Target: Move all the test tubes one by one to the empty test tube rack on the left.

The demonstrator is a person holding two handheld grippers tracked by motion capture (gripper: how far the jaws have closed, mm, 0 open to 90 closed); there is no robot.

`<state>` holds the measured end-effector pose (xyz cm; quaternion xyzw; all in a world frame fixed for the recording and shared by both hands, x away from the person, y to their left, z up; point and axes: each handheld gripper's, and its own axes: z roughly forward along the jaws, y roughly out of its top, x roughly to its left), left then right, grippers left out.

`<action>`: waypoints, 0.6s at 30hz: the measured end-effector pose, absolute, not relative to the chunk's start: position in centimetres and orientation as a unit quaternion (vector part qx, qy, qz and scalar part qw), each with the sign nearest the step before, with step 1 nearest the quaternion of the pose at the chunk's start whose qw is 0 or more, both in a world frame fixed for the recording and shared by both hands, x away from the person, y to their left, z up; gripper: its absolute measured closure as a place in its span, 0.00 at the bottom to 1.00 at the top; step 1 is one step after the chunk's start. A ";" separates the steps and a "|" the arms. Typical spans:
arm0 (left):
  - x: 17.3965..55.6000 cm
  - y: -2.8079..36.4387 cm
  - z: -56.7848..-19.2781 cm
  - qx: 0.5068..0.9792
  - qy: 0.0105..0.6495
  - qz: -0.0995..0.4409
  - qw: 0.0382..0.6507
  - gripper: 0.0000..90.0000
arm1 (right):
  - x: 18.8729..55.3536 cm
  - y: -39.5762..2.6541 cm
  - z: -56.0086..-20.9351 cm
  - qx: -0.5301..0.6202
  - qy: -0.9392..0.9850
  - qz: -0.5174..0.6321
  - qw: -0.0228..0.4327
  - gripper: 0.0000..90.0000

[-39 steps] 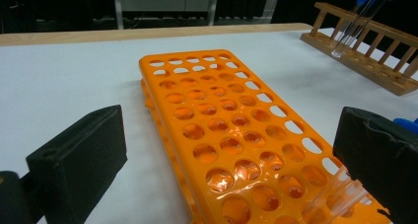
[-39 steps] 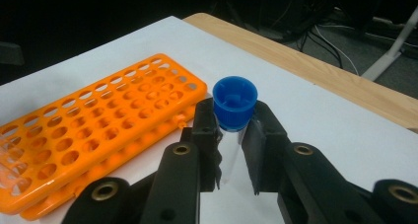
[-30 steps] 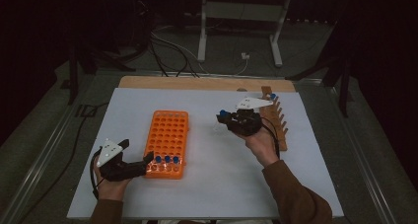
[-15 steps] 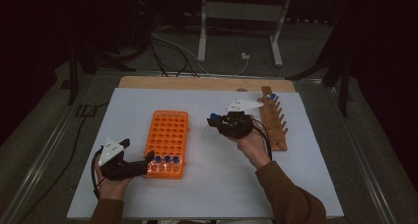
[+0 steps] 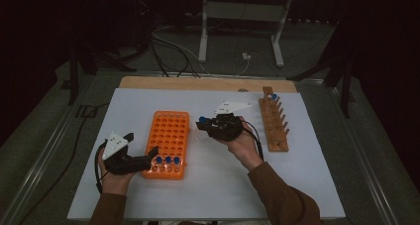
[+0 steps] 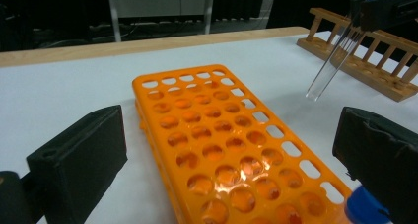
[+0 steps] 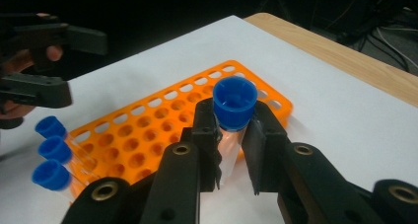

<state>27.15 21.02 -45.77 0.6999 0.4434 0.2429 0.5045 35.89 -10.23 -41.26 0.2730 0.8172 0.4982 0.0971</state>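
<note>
— Any lettering, numbers or brand marks you can make out?

— None that I can read. The orange rack [image 6: 231, 145] has plain faces, the blue caps [image 7: 235, 101] carry only a moulded cross, and the wooden rack [image 5: 274, 121] is bare.

— And on the grey plates?

— They look blank, though the high view is perhaps too dim and small to be sure.

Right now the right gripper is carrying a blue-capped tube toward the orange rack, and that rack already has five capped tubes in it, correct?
Not quite: the orange rack holds three blue-capped tubes, not five, in its near row, as the high view shows. The rest stands: the right gripper has its fingers shut on a blue-capped tube beside the rack.
</note>
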 end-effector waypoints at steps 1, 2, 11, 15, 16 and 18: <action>27.3 21.0 -45.7 0.701 0.441 0.241 0.506 0.01 | 35.8 -9.9 -41.2 0.271 0.818 0.498 0.095 0.85; 27.5 20.9 -45.6 0.702 0.439 0.240 0.507 0.01 | 35.8 -9.7 -41.2 0.268 0.820 0.498 0.094 0.85; 28.4 19.8 -45.0 0.717 0.415 0.230 0.511 0.08 | 35.6 -6.8 -41.6 0.256 0.826 0.496 0.076 0.85; 28.9 19.1 -44.8 0.725 0.402 0.221 0.514 0.16 | 35.6 -5.7 -41.6 0.251 0.828 0.496 0.072 0.85; 29.0 18.9 -44.8 0.728 0.398 0.220 0.514 0.19 | 35.6 -5.5 -41.6 0.249 0.828 0.497 0.071 0.85; 29.3 18.5 -44.7 0.735 0.388 0.217 0.512 0.22 | 35.6 -5.0 -41.5 0.249 0.828 0.498 0.069 0.85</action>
